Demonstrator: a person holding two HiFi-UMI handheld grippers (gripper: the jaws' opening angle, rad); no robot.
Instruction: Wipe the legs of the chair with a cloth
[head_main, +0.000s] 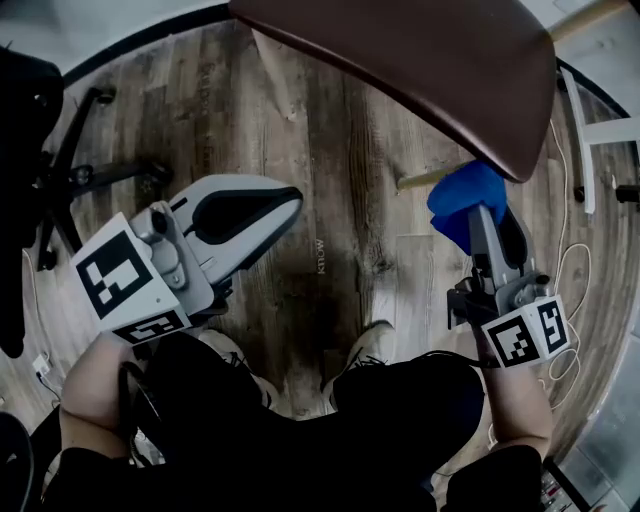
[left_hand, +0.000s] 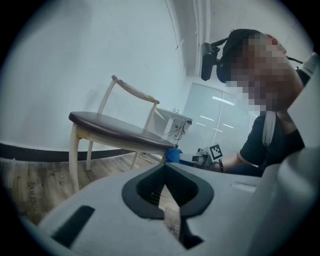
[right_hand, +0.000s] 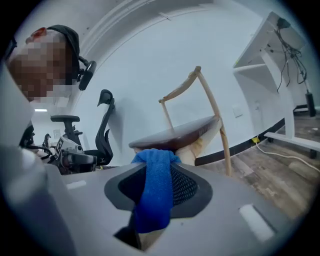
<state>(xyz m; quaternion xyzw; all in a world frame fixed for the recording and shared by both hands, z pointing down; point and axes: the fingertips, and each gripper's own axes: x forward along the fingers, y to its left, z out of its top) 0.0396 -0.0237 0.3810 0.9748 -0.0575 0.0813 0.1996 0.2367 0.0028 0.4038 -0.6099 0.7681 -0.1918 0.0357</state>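
A wooden chair with a dark brown seat (head_main: 400, 70) stands ahead of me; a pale leg (head_main: 425, 180) shows below the seat's edge. My right gripper (head_main: 482, 215) is shut on a blue cloth (head_main: 465, 198), which sits right under the seat's near edge, beside that leg. In the right gripper view the blue cloth (right_hand: 155, 190) hangs over the jaws, with the seat (right_hand: 175, 136) and a pale leg (right_hand: 223, 140) just behind. My left gripper (head_main: 288, 205) is shut and empty, low over the floor, left of the chair. From the left gripper view the chair's front leg (left_hand: 74, 162) is seen.
A black office chair base (head_main: 90, 175) stands at the left. A white table frame (head_main: 583, 140) and loose cables (head_main: 572, 265) lie at the right. The person's shoes (head_main: 365, 350) rest on the wood floor (head_main: 330, 200) between the grippers.
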